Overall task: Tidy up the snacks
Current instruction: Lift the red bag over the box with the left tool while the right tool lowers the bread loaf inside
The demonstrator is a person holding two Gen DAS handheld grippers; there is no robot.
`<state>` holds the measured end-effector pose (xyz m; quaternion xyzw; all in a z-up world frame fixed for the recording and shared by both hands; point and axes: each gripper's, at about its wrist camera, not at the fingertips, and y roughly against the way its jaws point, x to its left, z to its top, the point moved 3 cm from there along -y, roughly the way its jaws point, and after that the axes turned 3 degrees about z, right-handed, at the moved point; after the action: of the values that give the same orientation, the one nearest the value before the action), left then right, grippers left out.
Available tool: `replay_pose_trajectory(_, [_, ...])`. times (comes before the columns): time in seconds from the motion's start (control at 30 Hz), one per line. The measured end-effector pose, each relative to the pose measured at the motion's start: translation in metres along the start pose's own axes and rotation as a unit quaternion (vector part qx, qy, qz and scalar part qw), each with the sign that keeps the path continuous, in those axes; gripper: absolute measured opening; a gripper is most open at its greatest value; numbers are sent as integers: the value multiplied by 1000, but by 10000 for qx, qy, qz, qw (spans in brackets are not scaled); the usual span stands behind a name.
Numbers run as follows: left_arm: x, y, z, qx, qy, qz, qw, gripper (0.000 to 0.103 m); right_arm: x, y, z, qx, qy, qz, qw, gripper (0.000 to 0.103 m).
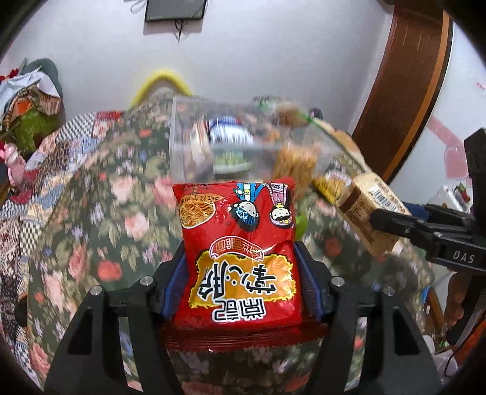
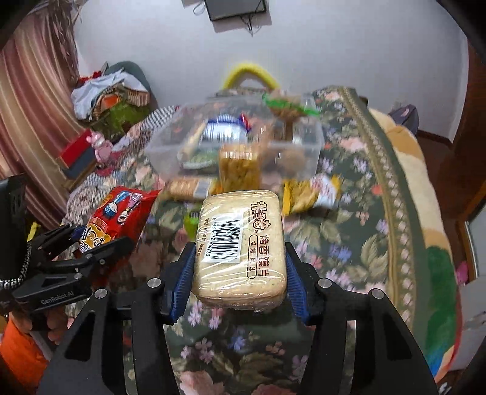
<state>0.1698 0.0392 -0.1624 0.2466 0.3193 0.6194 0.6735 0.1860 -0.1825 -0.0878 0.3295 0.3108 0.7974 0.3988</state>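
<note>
Left tool (image 1: 240, 273): blue pads pressed against both sides of a red snack bag (image 1: 238, 243), jaws about half apart, bag held clear of the cloth below.
Red snack bag: glossy red foil, crimped bottom seam nearest the camera; a yellow panel with large black-and-white characters, two small cartoon figures and a picture of noodles, all printed upside down in the left wrist view. It fills the centre of that frame; in the right wrist view it shows at the left edge, tilted.
Right tool (image 2: 240, 264): blue pads clamped on the two long sides of a wrapped cracker block (image 2: 240, 246), jaws a little under half apart.
Wrapped cracker block: pale beige, rounded corners, clear film wrap; a white barcode label and brown characters on the top face. It sits at the centre of the right wrist view; in the left wrist view it shows at the right edge, held in the black tool.
Clear plastic box (image 2: 170, 149): upper centre of both frames, beyond the two held snacks, blurred; several packets inside, one blue and white, one green, one of yellow-brown sticks.
Loose packets (image 2: 306, 194): a few lie on the cloth just in front of the box, yellow and tan, too blurred to read.
Surface: a dark green floral cloth (image 2: 343, 243) under everything; whether bed or table, cannot tell.
Background: white wall with a dark framed panel (image 1: 174, 9) at the top; a heap of clothes (image 2: 106, 94) at upper left.
</note>
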Motion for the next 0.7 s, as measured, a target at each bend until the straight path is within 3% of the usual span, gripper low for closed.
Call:
replay_pose_trajectory(0.4, [4, 0, 78, -579, 13, 45, 9983, 65, 2, 6, 61, -679, 177, -13, 9975, 51])
replay_pose_trajectory(0.7, [20, -46, 117, -479, 162, 58, 9987, 65, 6, -31, 104, -717, 342, -51, 9968, 51])
